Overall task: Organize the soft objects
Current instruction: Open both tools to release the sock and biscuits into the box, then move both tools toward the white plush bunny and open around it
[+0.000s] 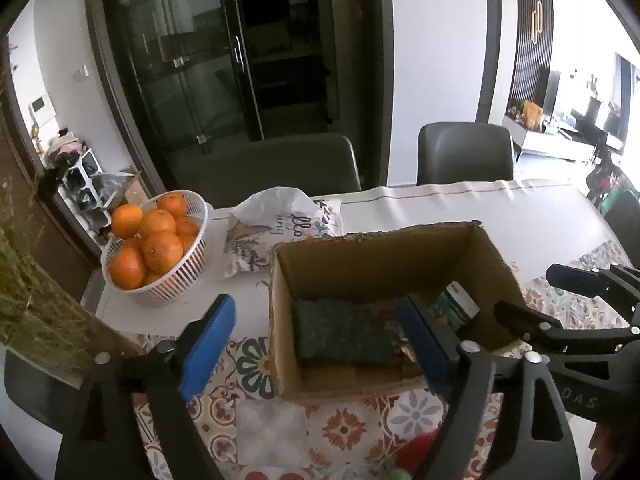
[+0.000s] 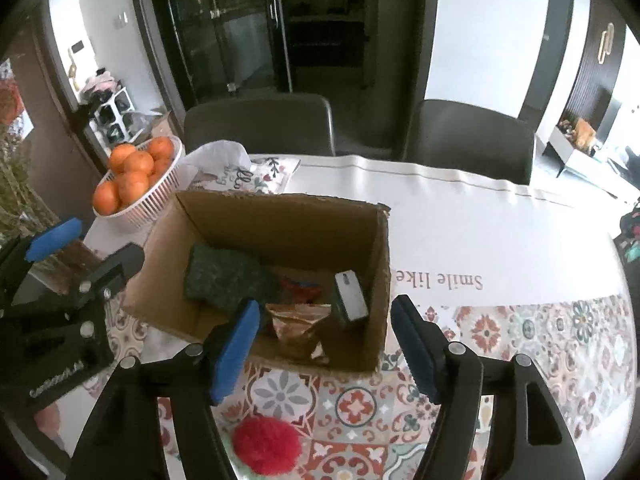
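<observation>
the red pompom lies on the tabletop just under the right gripper, nearer than the left gripper, both fingers spread wide and empty.

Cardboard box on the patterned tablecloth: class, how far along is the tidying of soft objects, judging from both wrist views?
Done: the open brown cardboard box already holds a dark green fabric piece and a few packets. In hand: nothing; the left hand-held gripper and right hand-held gripper are both open and empty. Left: the fluffy red pompom on the tablecloth, and perhaps the printed white cushion beyond the box.
</observation>
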`<state>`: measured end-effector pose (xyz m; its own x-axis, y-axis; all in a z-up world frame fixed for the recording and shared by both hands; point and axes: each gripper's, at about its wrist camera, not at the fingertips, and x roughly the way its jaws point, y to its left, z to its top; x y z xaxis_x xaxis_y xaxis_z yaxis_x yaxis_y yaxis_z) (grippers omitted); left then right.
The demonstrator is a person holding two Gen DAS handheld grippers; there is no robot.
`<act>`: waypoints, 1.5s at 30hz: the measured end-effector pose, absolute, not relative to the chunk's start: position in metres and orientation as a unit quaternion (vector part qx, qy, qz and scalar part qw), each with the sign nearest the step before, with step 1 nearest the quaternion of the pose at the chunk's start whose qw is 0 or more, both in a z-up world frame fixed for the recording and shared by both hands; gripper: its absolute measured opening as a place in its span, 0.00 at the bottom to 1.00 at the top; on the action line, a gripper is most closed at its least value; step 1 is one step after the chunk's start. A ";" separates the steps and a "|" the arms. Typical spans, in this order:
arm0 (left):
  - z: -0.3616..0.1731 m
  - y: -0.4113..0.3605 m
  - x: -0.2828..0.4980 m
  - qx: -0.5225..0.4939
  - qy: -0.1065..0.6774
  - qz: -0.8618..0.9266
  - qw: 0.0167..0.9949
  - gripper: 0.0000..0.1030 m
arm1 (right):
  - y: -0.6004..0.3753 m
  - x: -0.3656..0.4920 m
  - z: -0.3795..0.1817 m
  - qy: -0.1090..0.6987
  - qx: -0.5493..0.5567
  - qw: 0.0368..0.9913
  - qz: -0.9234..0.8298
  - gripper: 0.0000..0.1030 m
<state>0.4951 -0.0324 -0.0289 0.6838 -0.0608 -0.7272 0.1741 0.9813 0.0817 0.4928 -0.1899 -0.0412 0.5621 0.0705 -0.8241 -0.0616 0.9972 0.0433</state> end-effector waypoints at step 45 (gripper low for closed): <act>-0.067 -0.023 0.325 0.086 0.435 -0.079 0.893 0.96 | -0.190 0.352 -0.078 0.465 0.052 0.880 0.084 0.74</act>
